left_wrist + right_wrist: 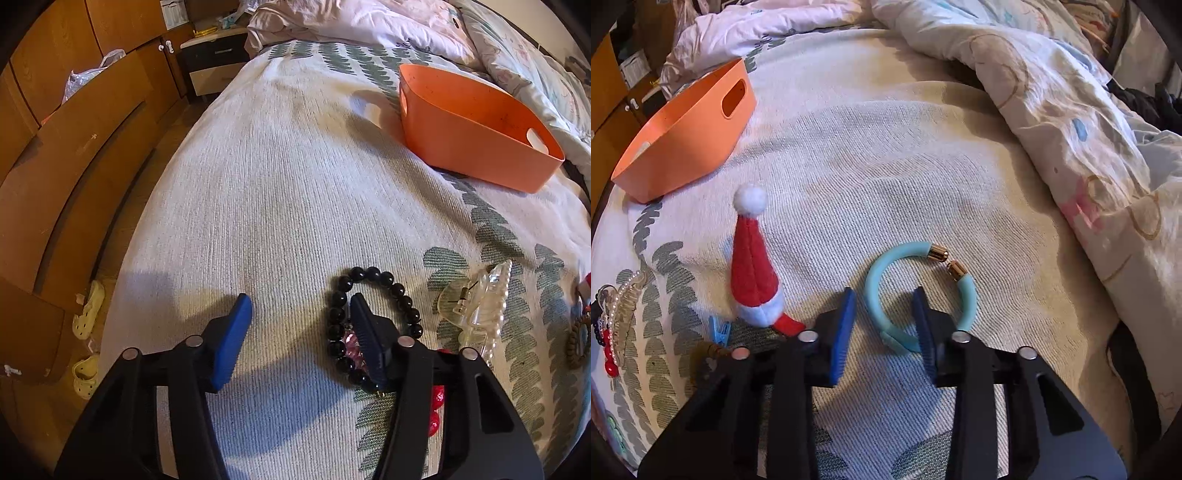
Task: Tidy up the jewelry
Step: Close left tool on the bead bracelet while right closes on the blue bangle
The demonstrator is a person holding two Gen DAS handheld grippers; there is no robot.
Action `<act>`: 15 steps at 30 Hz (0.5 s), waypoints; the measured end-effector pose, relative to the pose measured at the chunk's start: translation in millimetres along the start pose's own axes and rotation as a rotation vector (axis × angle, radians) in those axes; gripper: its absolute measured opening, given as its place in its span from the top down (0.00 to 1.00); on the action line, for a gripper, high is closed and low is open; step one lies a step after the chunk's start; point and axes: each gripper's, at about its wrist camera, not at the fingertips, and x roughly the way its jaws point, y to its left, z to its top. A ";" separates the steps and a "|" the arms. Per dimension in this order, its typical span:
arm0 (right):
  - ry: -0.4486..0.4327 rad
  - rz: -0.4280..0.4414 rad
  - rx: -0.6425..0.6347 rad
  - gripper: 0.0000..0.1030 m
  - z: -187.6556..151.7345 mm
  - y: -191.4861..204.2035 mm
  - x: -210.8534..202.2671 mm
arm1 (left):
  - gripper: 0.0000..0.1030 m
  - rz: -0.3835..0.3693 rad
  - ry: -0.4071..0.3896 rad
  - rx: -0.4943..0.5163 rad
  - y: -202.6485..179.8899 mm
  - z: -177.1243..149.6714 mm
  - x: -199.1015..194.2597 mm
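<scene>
Fingers of our left gripper (301, 306) stand apart, one blue finger inside the black bead bracelet (373, 325) near the bed's (280, 192) foot edge. On the right wrist view, our right gripper (884, 301) straddles the teal bangle (919, 291), pads not yet pressing. We judge nothing sorted: the orange basket (687, 147) looks empty.

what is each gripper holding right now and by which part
Nothing is gripped yet. The left gripper has one finger inside the black bead bracelet, jaws apart. The right gripper straddles the near arc of the light blue bangle, pads not pressing.
</scene>
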 end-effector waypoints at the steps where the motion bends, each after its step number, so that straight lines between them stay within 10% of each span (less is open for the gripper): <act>1: 0.000 0.004 0.001 0.79 0.0 -0.9 -0.4 | 0.53 0.007 -0.001 0.001 0.3 -0.4 -0.7; 15: 0.001 0.041 0.025 0.87 -0.7 -5.8 -6.2 | 0.82 -0.061 0.026 -0.020 7.0 1.7 -4.0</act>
